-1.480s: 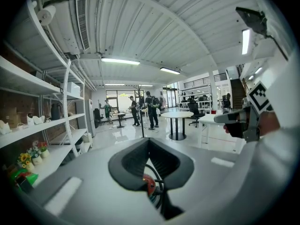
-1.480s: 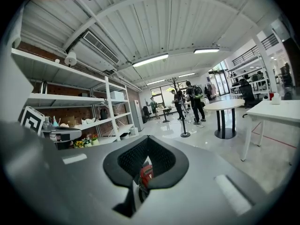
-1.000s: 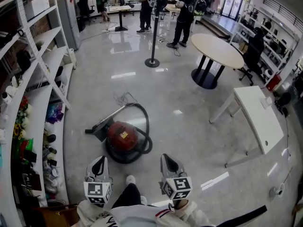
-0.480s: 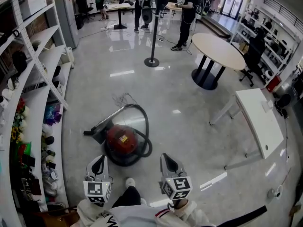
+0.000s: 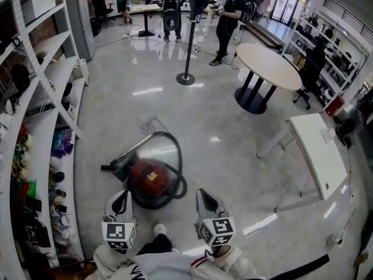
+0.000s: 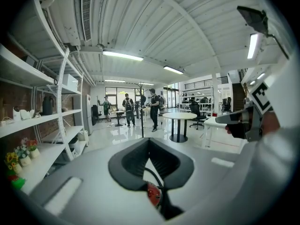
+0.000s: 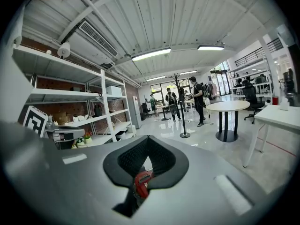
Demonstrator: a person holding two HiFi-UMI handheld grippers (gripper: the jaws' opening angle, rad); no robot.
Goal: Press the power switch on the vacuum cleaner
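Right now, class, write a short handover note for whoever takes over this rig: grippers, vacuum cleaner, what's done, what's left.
Left gripper: jaws together, empty, held above the floor.
Right gripper: the same.
Red vacuum cleaner: on the floor just ahead of both grippers, with the hose looped round it.
Done: nothing; neither gripper touches it.
Left: lower a gripper, find the power switch (too small to pick out here) and press it.

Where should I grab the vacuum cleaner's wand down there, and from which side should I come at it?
Grip the grey wand around mid-length, coming down from above with the jaws across it. It is a slim straight tube lying low and slanted beside the red vacuum cleaner body, and its middle looks clear of the black hose and the floor head.
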